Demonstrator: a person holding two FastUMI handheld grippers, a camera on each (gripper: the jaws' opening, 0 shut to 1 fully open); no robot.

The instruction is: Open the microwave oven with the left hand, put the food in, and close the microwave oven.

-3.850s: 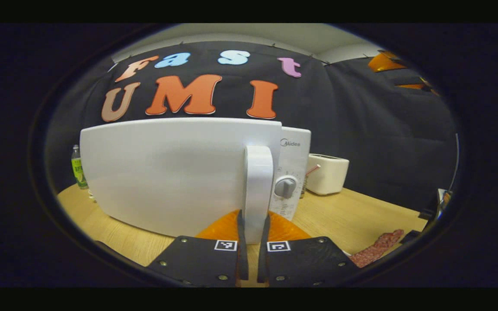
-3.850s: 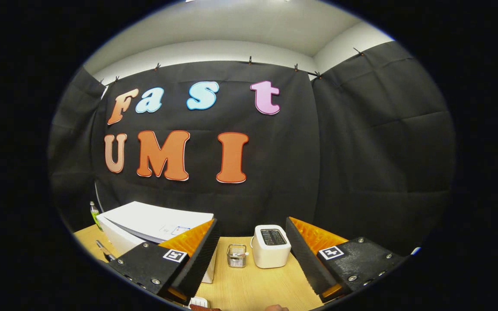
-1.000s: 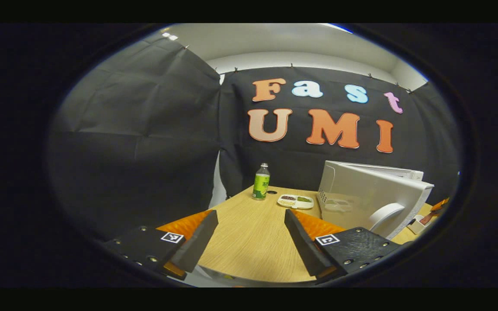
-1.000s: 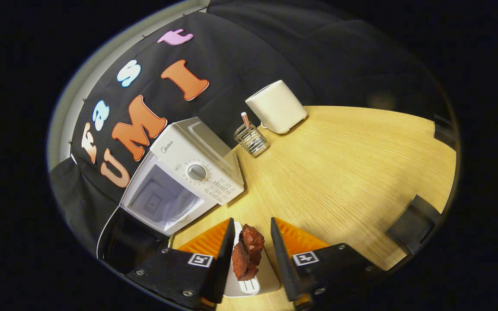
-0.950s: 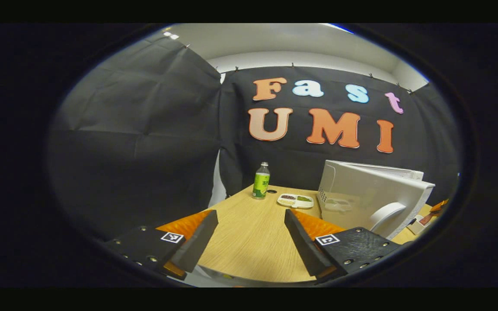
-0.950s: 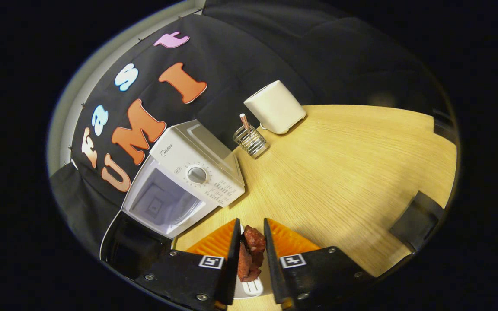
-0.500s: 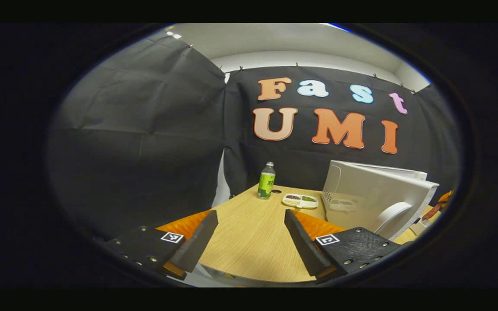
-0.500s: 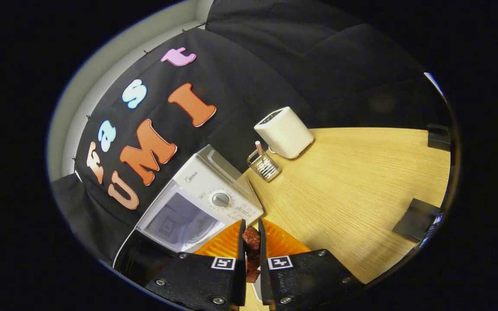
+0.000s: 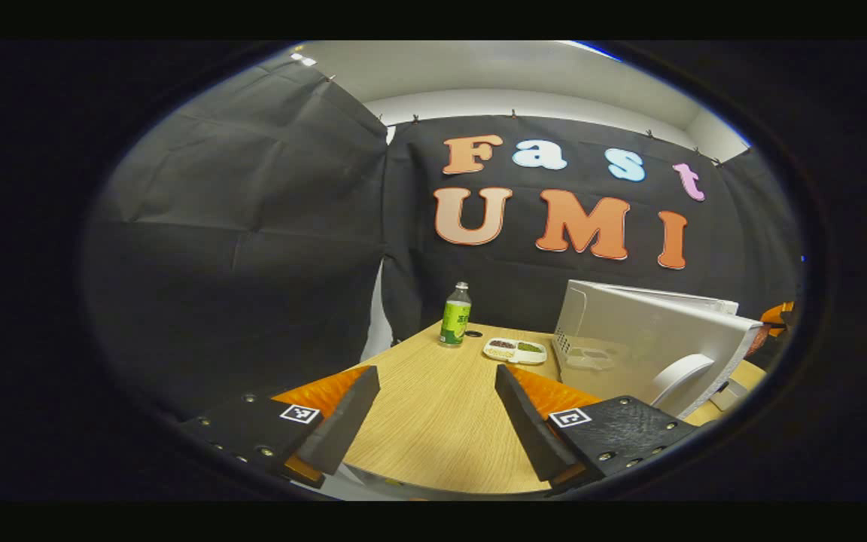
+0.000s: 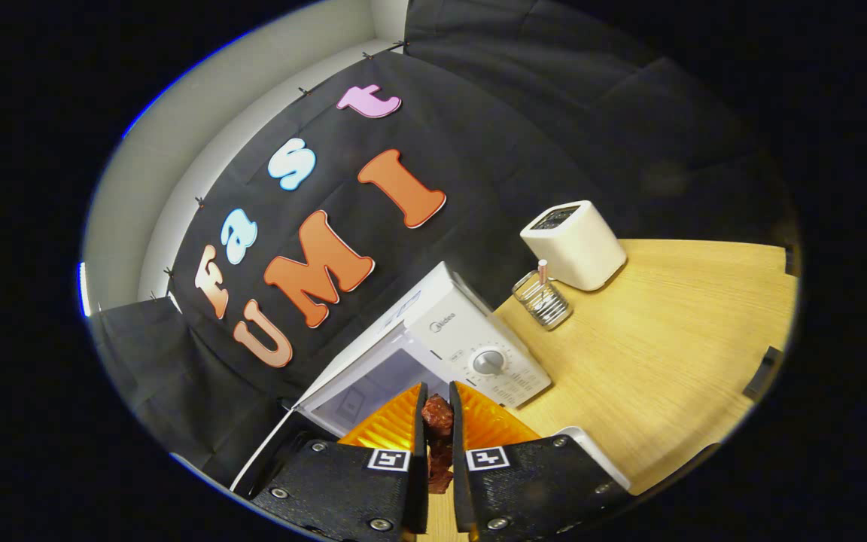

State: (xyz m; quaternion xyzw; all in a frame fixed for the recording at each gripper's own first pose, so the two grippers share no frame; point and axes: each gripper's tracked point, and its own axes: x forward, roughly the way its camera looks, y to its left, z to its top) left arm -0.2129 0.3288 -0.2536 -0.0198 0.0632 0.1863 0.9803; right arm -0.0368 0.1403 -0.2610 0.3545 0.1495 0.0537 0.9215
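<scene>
Holding the food [image 10: 438, 429] tight, our right tongs [image 10: 433, 440] have both fingers pressed on the dark red piece. It sits up in the air, in front of the microwave oven [image 10: 471, 342]. In the right gripper view the oven door [image 10: 264, 459] hangs wide open and we can see the pale inside [image 10: 369, 388]. A round knob [image 10: 488, 362] is on the front panel. Past the oven stands a small wire rack [image 10: 543, 299] and, just beside it, a white toaster [image 10: 575, 245]. They all stand on the wooden bench [image 10: 667, 354].

Our left tongs [image 9: 437, 414] are spread apart and hold nothing. They hover over the near end of the bench [image 9: 441, 421]. In the left gripper view the open door [image 9: 652, 342] is on the right, with its curved white handle [image 9: 678, 373] facing us. Farther back, a green bottle [image 9: 454, 316] stands upright. Near it lies a small white dish [image 9: 515, 350] with bits in it.
</scene>
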